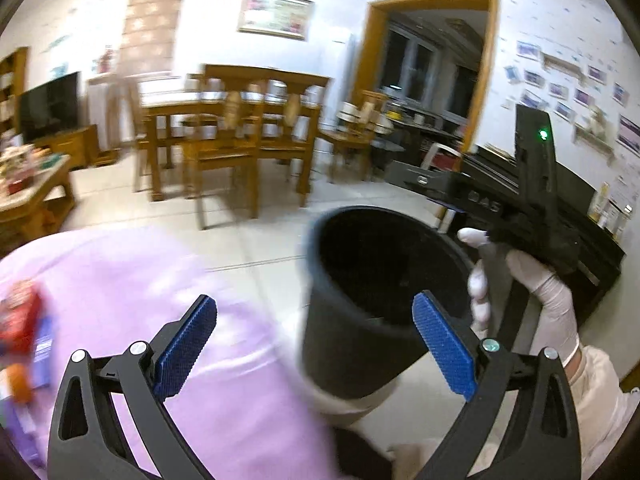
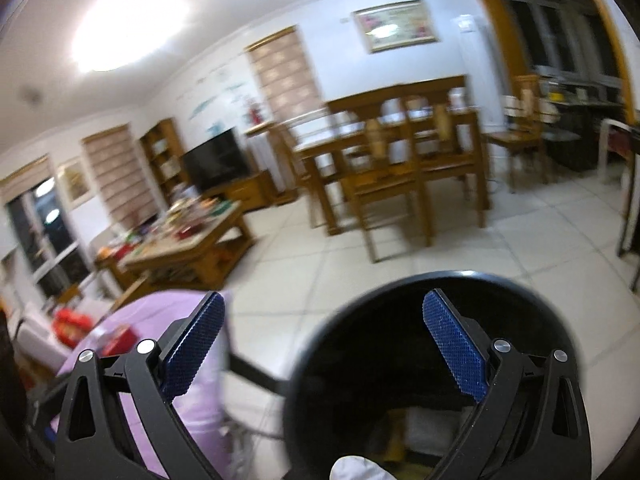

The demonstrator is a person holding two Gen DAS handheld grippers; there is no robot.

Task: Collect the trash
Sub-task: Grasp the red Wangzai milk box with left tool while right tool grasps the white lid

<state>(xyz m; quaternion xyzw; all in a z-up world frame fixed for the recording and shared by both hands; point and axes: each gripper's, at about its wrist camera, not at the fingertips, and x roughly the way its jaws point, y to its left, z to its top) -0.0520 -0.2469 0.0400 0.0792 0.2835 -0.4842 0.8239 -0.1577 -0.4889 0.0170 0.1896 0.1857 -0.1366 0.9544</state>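
- Left wrist view: the left gripper [image 1: 314, 350], black-framed with blue textured pads, has its jaws spread as wide as they go, and nothing lies between them.
- Its left pad hangs over a lilac cloth-covered surface [image 1: 192, 332]. Its right pad overlaps the round black plastic waste bin [image 1: 372, 300] in the picture, but I cannot tell whether they touch.
- The bin stands on the pale tiled floor just to the right of the lilac surface, mouth tilted toward the camera, long axis close to upright.
- At the far left edge of the lilac surface lies a blurred red, orange and purple heap of wrappers [image 1: 22, 340], likely the trash to collect. It sits left of the left gripper, on the side away from the bin.
- A white-gloved right hand [image 1: 548, 292] holds the other black tool body beyond the bin.
- Right wrist view: the right gripper [image 2: 322, 346] is also wide apart and empty, its right pad over the bin's dark mouth.
- Red packets [image 2: 72, 326] lie far left, so the left gripper looks nearer to them.
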